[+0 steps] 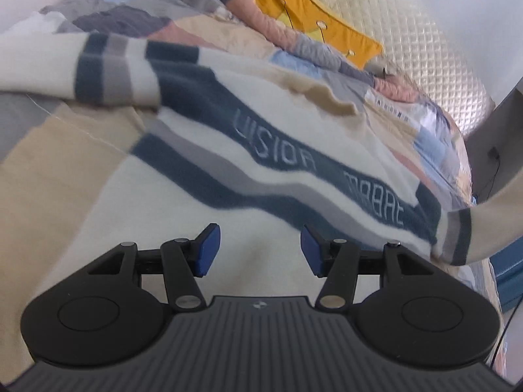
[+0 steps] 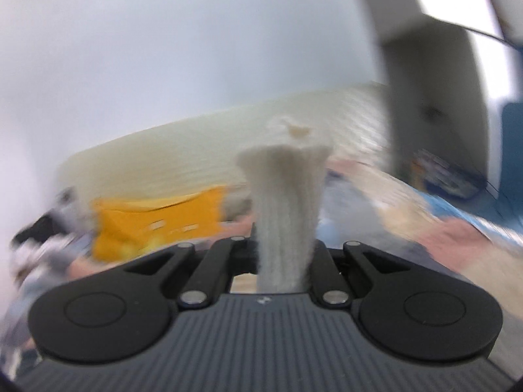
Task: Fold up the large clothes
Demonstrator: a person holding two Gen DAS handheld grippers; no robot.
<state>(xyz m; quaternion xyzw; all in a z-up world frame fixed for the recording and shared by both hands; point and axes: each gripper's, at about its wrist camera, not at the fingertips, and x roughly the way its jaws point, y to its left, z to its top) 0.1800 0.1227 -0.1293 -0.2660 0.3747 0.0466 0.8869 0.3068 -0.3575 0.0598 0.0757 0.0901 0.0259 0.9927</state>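
A cream sweater [image 1: 183, 196] with dark blue and grey stripes and pale lettering lies spread on a bed. Its left sleeve [image 1: 98, 72] is folded across the top, and its right sleeve [image 1: 483, 215] rises off the bed toward the right edge. My left gripper [image 1: 260, 248] hovers over the sweater's lower body, open, blue pads apart with nothing between them. In the right wrist view, my right gripper [image 2: 284, 251] is shut on the ribbed cream cuff [image 2: 284, 192] of the sweater, which sticks up between the fingers. That view is blurred.
A patchwork quilt [image 1: 183, 23] covers the bed under the sweater. A yellow cushion [image 1: 313, 9] leans on the quilted cream headboard [image 1: 418, 32]. A grey piece of furniture [image 1: 493, 143] and something blue [image 1: 510, 281] stand at the right.
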